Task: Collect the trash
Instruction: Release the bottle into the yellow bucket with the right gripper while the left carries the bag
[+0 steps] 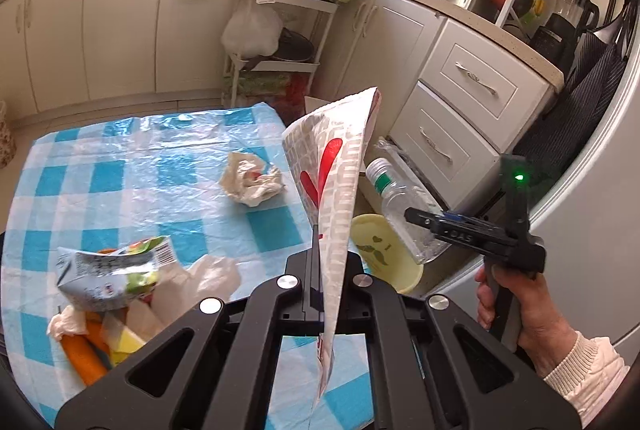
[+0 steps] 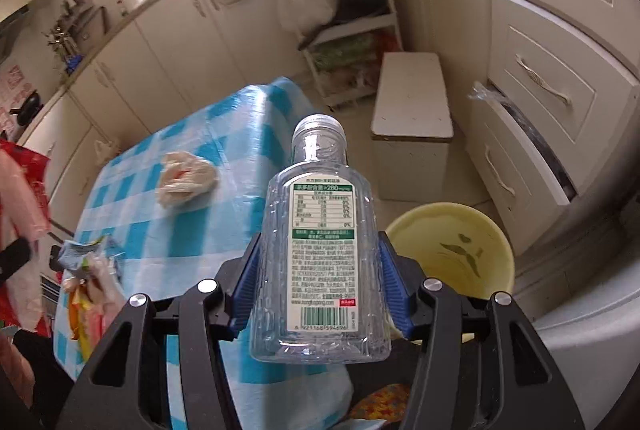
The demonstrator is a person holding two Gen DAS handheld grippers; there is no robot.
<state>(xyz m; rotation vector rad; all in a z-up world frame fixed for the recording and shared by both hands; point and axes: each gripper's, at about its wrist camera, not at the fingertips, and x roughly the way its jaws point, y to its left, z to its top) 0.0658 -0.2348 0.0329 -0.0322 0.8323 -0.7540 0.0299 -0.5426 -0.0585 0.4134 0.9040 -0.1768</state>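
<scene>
My left gripper (image 1: 316, 254) is shut on a flat white paper wrapper (image 1: 332, 170) with grey lettering and a red mark, which stands up above the table's right edge. My right gripper (image 2: 320, 286) holds a clear empty plastic bottle (image 2: 320, 250) with a green-and-white label between its blue pads (image 2: 250, 282), neck pointing away. From the left wrist view the right gripper (image 1: 416, 220) and bottle (image 1: 400, 206) hang over a yellow bin (image 1: 400, 270) on the floor. The bin (image 2: 496, 250) sits just right of the bottle. On the table lie a crumpled paper ball (image 1: 252, 180) and a crushed carton (image 1: 112, 270).
A blue-and-white checked cloth (image 1: 120, 182) covers the table. Near its front left is a heap with an orange item (image 1: 82, 358) and a white plastic bag (image 1: 208, 278). A white stool (image 2: 412, 110), drawers (image 2: 560, 82) and a rack (image 1: 276, 62) stand beyond.
</scene>
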